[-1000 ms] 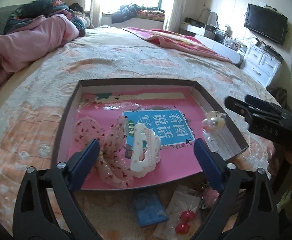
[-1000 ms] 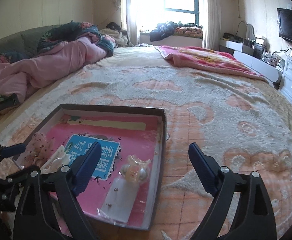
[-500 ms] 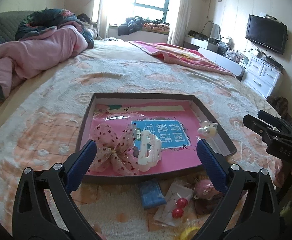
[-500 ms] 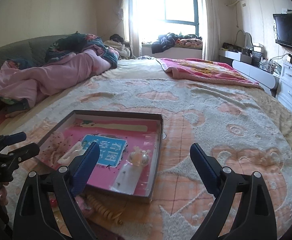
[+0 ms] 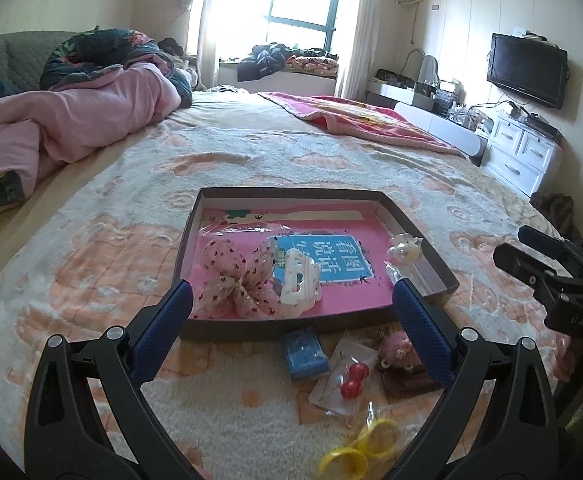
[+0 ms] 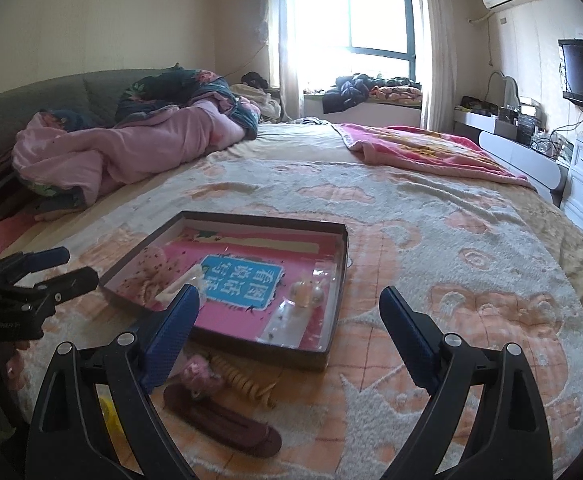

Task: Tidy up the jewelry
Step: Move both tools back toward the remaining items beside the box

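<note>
Two grippers above the bed, left gripper [image 5: 291,312] jaws wide apart, empty, right gripper [image 6: 289,316] likewise spread, gripping nothing, shallow tray [image 5: 189,240] ahead

Hair clip [image 5: 300,288] in tray [image 5: 287,193]

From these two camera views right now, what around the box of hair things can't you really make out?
- Brown hair clip: left wrist view, partly behind the left gripper's right finger.
- Yellow rings: left wrist view, half hidden by the same finger; right wrist view, only a sliver shows.
- Clear packet in the tray: right wrist view, contents too small.
- Window: glare hides outdoors.
</note>
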A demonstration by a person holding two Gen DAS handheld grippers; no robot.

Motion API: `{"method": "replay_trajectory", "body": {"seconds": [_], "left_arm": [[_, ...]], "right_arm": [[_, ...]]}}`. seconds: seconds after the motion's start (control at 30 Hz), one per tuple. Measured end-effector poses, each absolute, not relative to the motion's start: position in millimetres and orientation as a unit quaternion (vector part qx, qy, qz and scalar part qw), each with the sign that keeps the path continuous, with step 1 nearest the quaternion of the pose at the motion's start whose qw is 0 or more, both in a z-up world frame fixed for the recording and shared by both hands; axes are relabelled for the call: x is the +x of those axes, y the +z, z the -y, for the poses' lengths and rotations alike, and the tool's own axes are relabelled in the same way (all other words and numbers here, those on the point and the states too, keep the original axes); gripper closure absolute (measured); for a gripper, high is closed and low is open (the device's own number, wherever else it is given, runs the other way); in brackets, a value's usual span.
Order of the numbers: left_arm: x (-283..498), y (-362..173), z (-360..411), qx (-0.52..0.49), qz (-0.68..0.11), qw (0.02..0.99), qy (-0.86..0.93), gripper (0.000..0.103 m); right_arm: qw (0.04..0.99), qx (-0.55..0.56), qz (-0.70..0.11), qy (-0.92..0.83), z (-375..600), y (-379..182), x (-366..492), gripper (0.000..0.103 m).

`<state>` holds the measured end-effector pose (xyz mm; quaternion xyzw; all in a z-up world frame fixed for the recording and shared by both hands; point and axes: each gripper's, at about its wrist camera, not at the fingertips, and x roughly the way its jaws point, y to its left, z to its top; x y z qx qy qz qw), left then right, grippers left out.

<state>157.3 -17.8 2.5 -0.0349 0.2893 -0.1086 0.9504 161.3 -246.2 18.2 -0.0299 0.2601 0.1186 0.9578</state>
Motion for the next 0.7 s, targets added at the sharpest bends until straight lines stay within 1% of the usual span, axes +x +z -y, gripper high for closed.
{"method": "replay_trajectory", "body": {"seconds": [0.57, 0.7], "left_arm": [[124, -12, 12, -0.017, -0.297, 0.946, -0.126, 0.012], [119, -19, 15, -0.008, -0.305, 0.943, -0.135, 0.012]], "right_arm": [[0.945, -0.054, -0.281, 0.160, 235, 0, 133, 0.014], [0.939, -0.062, -0.291, 0.175, 227, -4, 134, 0.017]]}}
